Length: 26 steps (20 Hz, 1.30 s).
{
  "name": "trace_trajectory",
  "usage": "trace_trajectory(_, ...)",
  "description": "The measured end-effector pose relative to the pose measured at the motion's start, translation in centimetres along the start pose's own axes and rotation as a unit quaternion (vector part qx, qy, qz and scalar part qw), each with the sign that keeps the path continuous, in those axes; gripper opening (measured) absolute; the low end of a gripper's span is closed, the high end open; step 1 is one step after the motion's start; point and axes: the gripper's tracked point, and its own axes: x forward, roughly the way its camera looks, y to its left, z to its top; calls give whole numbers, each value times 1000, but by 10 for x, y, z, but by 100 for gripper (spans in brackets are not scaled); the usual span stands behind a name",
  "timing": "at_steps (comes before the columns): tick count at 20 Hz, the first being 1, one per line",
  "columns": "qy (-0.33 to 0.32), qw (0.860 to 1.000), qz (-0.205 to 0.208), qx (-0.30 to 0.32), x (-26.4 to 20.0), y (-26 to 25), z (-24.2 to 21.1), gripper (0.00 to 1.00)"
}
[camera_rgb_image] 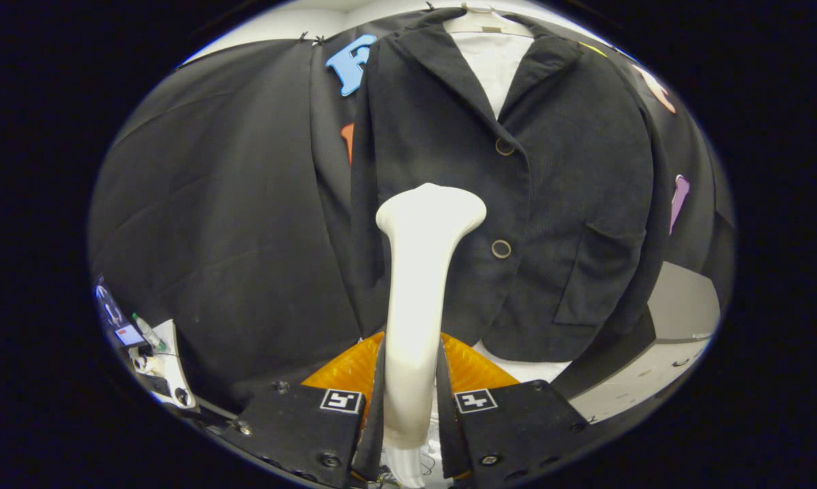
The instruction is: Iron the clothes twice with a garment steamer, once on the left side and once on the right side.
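Gripper [411,407] was clamped on the handle of the white garment steamer [418,285], both fingers pressing its sides. Steamer head stood upright just ahead of the fingers, at the left front panel of the dark jacket [517,204], beside the lower button [501,249]. Whether head touched cloth: could not tell. Jacket hung on a hanger [479,17] over a white shirt [493,64]. Patch pocket [595,275] lay flat; contents not visible.

A white garment steamer [422,272] stands upright, head against the buttoned dark jacket [571,204] on its hanger.
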Motion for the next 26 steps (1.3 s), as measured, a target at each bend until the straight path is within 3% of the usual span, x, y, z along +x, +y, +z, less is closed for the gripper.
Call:
trace_trajectory(15, 90, 996, -7, -3, 31, 0, -58, 37)
trace_trajectory(26, 111, 994, -2, -2, 37, -2, -86, 36)
